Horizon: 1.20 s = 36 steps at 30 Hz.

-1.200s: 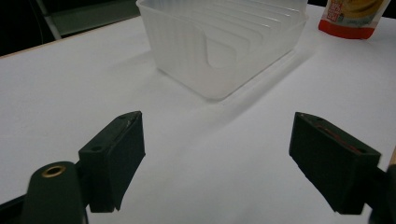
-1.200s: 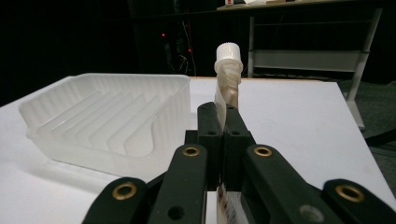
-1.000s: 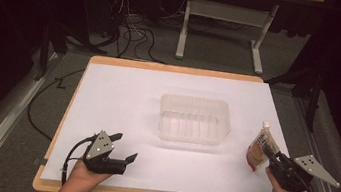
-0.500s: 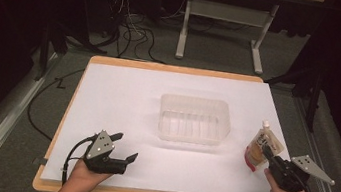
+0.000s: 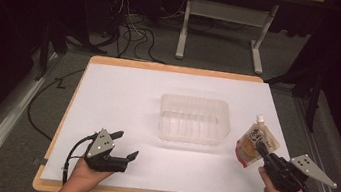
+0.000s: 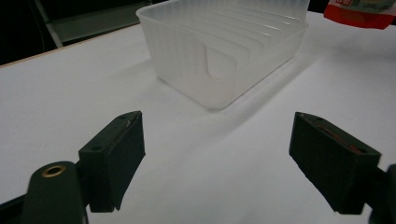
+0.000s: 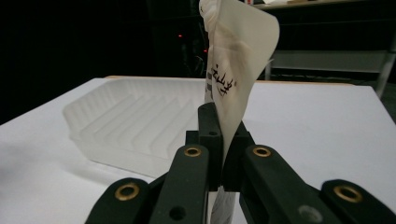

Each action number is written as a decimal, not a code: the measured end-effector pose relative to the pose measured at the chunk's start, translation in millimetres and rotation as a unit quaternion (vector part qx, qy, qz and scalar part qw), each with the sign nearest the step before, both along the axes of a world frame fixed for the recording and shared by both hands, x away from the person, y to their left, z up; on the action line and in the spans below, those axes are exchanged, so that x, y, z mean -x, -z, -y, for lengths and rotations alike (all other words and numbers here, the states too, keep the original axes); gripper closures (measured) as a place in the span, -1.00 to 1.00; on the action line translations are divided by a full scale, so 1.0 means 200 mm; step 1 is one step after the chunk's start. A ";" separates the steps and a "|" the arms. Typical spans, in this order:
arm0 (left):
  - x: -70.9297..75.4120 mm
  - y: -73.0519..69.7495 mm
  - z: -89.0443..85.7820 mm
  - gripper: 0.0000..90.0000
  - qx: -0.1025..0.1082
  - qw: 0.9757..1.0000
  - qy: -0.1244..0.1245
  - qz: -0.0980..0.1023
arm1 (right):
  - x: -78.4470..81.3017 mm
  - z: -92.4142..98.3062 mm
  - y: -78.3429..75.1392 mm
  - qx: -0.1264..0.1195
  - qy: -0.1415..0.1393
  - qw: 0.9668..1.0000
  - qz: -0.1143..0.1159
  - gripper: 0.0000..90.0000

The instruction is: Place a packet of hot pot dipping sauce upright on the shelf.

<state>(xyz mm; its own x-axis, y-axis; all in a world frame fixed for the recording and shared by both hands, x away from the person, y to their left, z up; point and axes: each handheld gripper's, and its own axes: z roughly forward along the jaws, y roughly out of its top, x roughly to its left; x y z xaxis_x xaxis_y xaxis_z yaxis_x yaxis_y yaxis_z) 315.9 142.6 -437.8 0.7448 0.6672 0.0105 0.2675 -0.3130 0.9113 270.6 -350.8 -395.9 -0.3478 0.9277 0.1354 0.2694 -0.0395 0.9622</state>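
Since a second ago the right gripper [image 5: 258, 146] has closed its jaws on the pouch [image 5: 255, 144] and carried it a little way toward the tray [image 5: 194, 120]; it now hangs pinched just right of the tray, tilted, spout up. In the right gripper view the pouch [image 7: 233, 65] bends above the jaws, so it looks soft, light and likely slick. A pinch low on the flat side seems sound; squeezing the full belly could let it slip. The left gripper [image 5: 124, 144] rests spread wide on the sheet [image 5: 123, 94], holding nothing.
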 end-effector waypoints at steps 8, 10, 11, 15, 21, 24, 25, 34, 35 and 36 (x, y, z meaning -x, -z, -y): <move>0.01 -0.02 0.00 -0.58 -0.001 1.000 -0.001 0.009 | 0.02 -0.09 -0.10 -0.011 -0.032 0.999 0.019 1.00; 0.00 -0.02 0.00 -0.58 -0.001 1.000 -0.001 0.009 | 0.01 -0.11 -0.12 -0.010 -0.037 0.999 0.020 1.00; 0.01 -0.01 0.00 -0.58 -0.001 1.000 -0.001 0.009 | 0.00 -0.13 -0.13 -0.005 -0.039 0.999 0.020 1.00; 0.01 -0.02 -0.01 -0.58 -0.002 1.000 -0.001 0.010 | -0.05 -0.18 -0.15 -0.001 -0.046 0.999 0.010 1.00; 0.02 -0.02 -0.02 -0.58 -0.001 1.000 -0.004 0.010 | -0.14 -0.26 -0.15 -0.001 -0.060 0.998 -0.005 1.00; 0.02 -0.02 -0.02 -0.58 0.001 1.000 -0.004 0.009 | -0.18 -0.29 -0.15 0.001 -0.064 0.998 -0.011 1.00; 0.02 -0.02 -0.02 -0.58 0.000 1.000 -0.005 0.009 | -0.19 -0.30 -0.15 0.000 -0.064 0.998 -0.013 1.00; 0.02 -0.01 -0.02 -0.58 -0.003 1.000 -0.001 0.009 | -0.24 -0.34 -0.14 -0.002 -0.063 0.998 -0.031 1.00; 0.02 -0.01 -0.02 -0.58 -0.003 1.000 -0.001 0.009 | -0.24 -0.34 -0.13 -0.003 -0.063 0.997 -0.033 1.00; 0.02 -0.02 -0.02 -0.58 -0.003 1.000 -0.001 0.009 | -0.24 -0.34 -0.13 0.000 -0.063 0.997 -0.035 1.00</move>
